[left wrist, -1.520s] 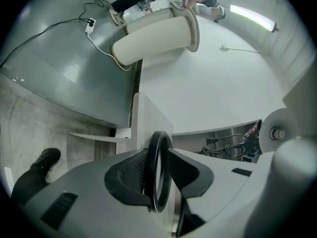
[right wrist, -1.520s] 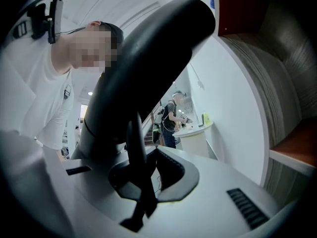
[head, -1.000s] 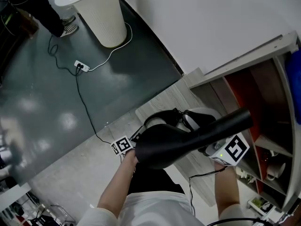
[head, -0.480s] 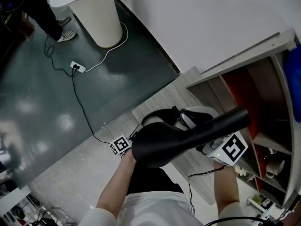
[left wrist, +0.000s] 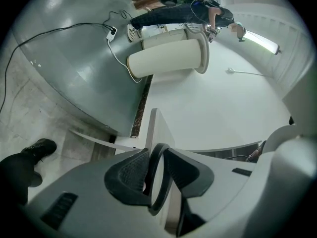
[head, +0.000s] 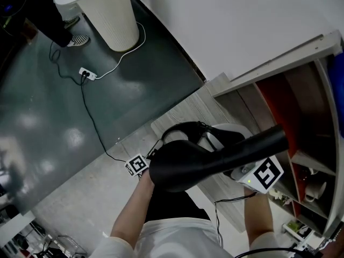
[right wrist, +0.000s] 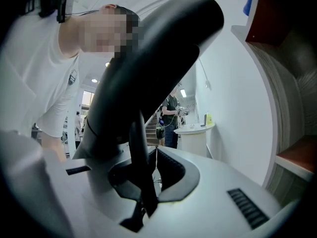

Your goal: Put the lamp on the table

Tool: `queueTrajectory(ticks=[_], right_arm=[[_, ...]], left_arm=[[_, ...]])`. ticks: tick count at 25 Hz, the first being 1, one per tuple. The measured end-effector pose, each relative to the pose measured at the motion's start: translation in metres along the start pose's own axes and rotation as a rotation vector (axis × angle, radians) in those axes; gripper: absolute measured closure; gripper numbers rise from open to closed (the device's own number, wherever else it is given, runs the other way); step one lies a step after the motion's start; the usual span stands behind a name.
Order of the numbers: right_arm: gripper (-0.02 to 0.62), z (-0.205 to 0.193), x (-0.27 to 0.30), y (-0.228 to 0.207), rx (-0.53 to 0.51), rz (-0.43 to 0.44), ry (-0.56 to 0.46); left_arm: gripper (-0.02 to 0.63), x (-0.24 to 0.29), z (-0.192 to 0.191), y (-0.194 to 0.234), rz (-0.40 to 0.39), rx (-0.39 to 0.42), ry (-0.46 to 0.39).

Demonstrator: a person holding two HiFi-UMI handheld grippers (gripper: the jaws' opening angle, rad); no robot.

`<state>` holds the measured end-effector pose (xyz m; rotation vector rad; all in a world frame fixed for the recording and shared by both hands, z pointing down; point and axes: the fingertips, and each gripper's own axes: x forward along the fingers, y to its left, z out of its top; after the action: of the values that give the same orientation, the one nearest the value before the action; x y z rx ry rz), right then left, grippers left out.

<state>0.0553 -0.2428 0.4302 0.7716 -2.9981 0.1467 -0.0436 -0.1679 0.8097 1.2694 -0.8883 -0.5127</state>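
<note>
Nearest in the head view, the operator's two forearms (head: 134, 211) reach forward and carry the lamp (head: 215, 155) between them. It is black, with a broad rounded body at the left and a long arm running up to the right.

The left gripper (left wrist: 153, 175) has its jaws closed to a narrow gap on a thin black ring (left wrist: 161, 146) of the lamp. Both ribbed pads touch the ring, which stands edge-on between them. In the head view its marker cube (head: 138, 164) shows just left of the lamp body.

The right gripper (right wrist: 146, 175) is likewise clamped narrow on a slim black strut (right wrist: 136, 148), with the thick lamp arm (right wrist: 148, 68) rising directly above it. Its marker cube (head: 266, 173) sits under the right end of the lamp.

The lamp is held in the air above a pale wood-grain surface (head: 188, 112); no contact with that surface is visible.

To the right stands an open shelf unit (head: 293, 106) with a red inner panel.

Farther left, on the dark floor (head: 48, 117), lies a white power strip (head: 87, 74) with cables. At the far edge stands a white ribbed cylinder (head: 110, 15).
</note>
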Motion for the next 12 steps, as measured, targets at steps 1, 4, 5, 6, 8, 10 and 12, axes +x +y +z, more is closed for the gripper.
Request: queueTrajectory(ticks=[1, 4, 5, 6, 8, 10, 12], right_arm=[[0.577, 0.001, 0.001, 0.0, 0.007, -0.004, 0.002], [0.575, -0.009, -0.006, -0.003, 0.01, -0.01, 0.022], [0.574, -0.012, -0.009, -0.003, 0.008, -0.016, 0.035], [0.569, -0.012, -0.007, -0.004, 0.008, -0.022, 0.05], [0.501, -0.011, -0.002, -0.003, 0.017, -0.032, 0.075], [0.488, -0.015, -0.007, -0.004, 0.024, -0.041, 0.085], [0.487, -0.021, -0.017, -0.006, 0.019, -0.048, 0.094]], left_arm=[[0.494, -0.001, 0.0, 0.002, 0.01, 0.003, -0.003], [0.494, -0.001, 0.0, 0.001, -0.014, -0.026, -0.015], [0.494, 0.0, 0.0, -0.002, -0.031, -0.035, -0.016], [0.494, 0.0, 0.0, -0.004, -0.039, -0.032, -0.014], [0.494, -0.002, 0.0, -0.001, -0.012, 0.006, -0.003], [0.494, -0.002, 0.0, 0.0, 0.0, 0.038, 0.01], [0.494, -0.002, -0.002, 0.0, 0.004, 0.08, 0.035]])
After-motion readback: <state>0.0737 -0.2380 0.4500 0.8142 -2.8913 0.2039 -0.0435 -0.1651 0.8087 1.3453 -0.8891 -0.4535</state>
